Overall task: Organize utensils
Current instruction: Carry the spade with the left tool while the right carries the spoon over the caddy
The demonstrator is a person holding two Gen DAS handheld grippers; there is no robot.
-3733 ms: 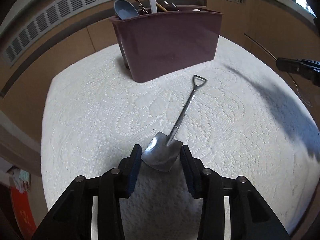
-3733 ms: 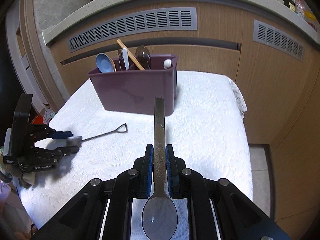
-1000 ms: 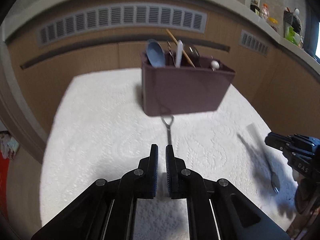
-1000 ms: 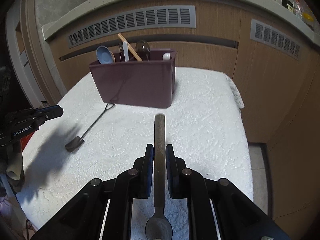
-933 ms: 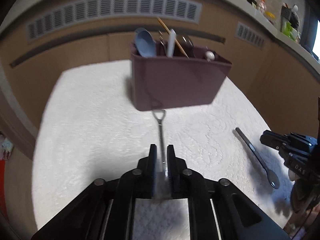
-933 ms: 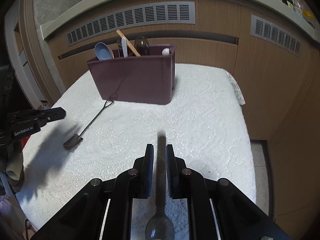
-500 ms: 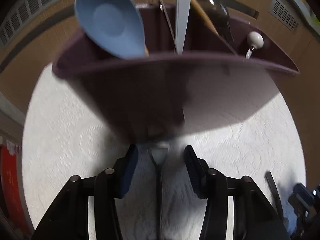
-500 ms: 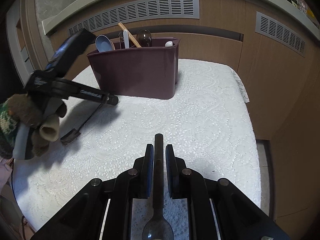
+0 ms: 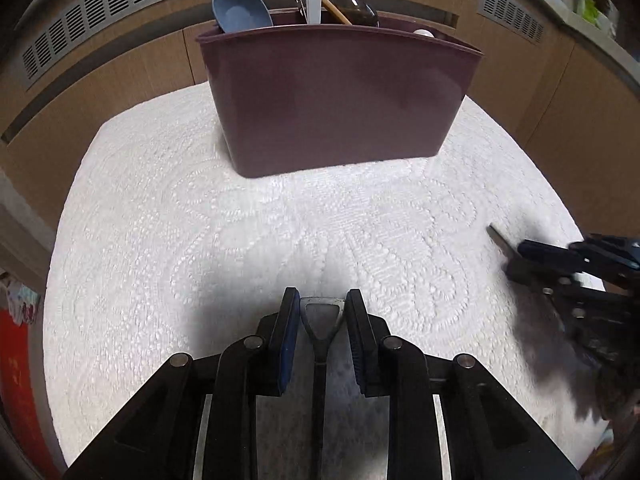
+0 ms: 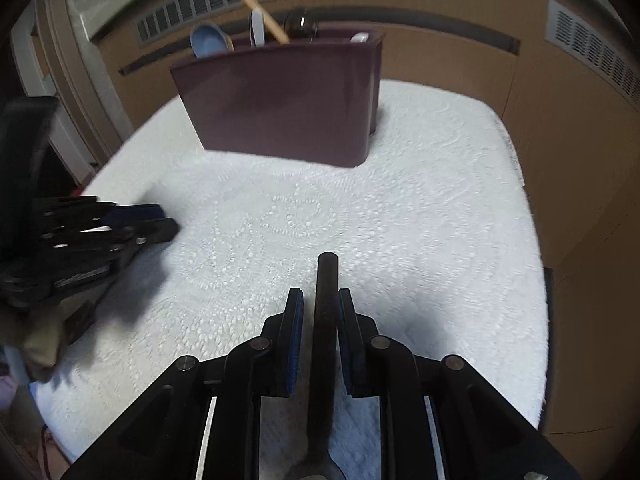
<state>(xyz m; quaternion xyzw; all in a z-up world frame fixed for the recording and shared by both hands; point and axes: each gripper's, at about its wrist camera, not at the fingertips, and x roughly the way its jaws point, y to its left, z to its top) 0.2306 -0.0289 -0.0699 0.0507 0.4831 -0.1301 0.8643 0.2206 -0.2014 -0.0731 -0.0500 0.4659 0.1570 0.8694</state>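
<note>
Between my left gripper (image 9: 322, 312) fingers the shovel-shaped spoon (image 9: 320, 332) is lying with its D-shaped handle end pointing toward the maroon caddy (image 9: 336, 96) at the far side of the table (image 9: 160, 240). I am judging the main risk on this side to be a missed or skewed pinch: the fingers are standing apart with daylight on both sides of the thin shaft, nothing clamped, so if I am closing off-centre the shaft could roll on the lace cloth or tip out as I am lifting.

On the right, my right gripper (image 10: 320, 308) is straddling the dark flat handle of the long spoon (image 10: 326, 320), its bowl sitting back under the camera. The right pad looks to be against the handle while a sliver of gap is showing on the left, so I cannot tell whether it is truly gripped. If that hold is loose, the spoon could swing or slip while I am carrying it toward the caddy, which is already crowded with a blue spoon (image 9: 240, 10) and other handles that an incoming utensil could snag on.
</note>
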